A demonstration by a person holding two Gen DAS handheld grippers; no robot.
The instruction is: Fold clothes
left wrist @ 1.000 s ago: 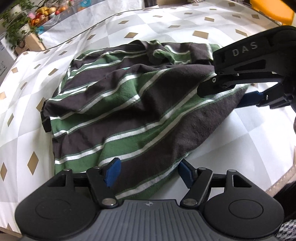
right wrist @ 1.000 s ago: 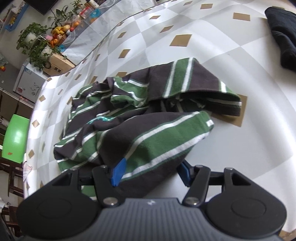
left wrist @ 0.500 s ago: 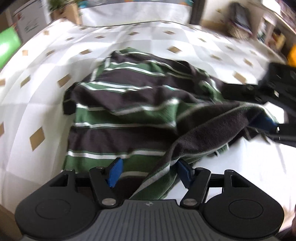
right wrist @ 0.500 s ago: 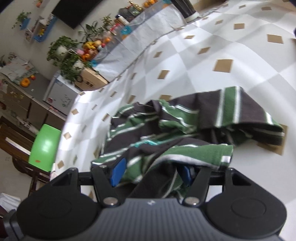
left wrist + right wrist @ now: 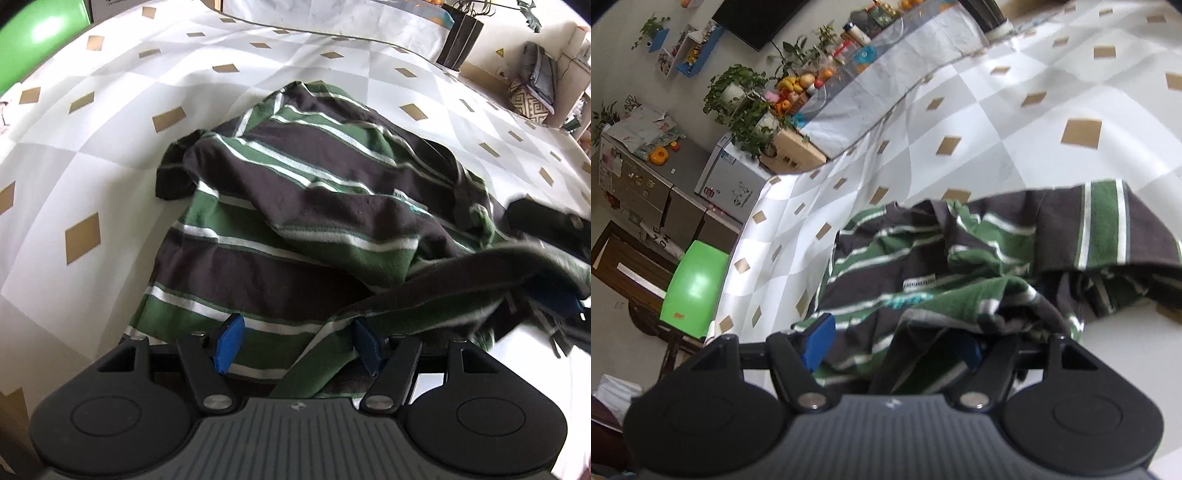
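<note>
The striped shirt is seen lying crumpled on the bench, which is covered with a white and grey checked cloth with tan diamonds. The shirt is dark grey with green and white stripes.

In the left wrist view, the left claw is held just over the near hem of the shirt. A fold of the hem passes between its blue pads; the pad nearer the right claw is touched by the cloth, while a gap is left at the other pad, so the claw is counted as open. From this fold a raised band of cloth is stretched to the right claw, which is partly hidden and blurred there.

In the right wrist view, the right claw is seen with its jaws opening. A bunched edge of the shirt is draped between them and over one pad; the other pad stands free of the cloth. A small white label is seen on the shirt just beyond this claw.

Beyond the far bench edge, fruit is seen heaped between potted plants; whether a bowl holds it cannot be told.
</note>
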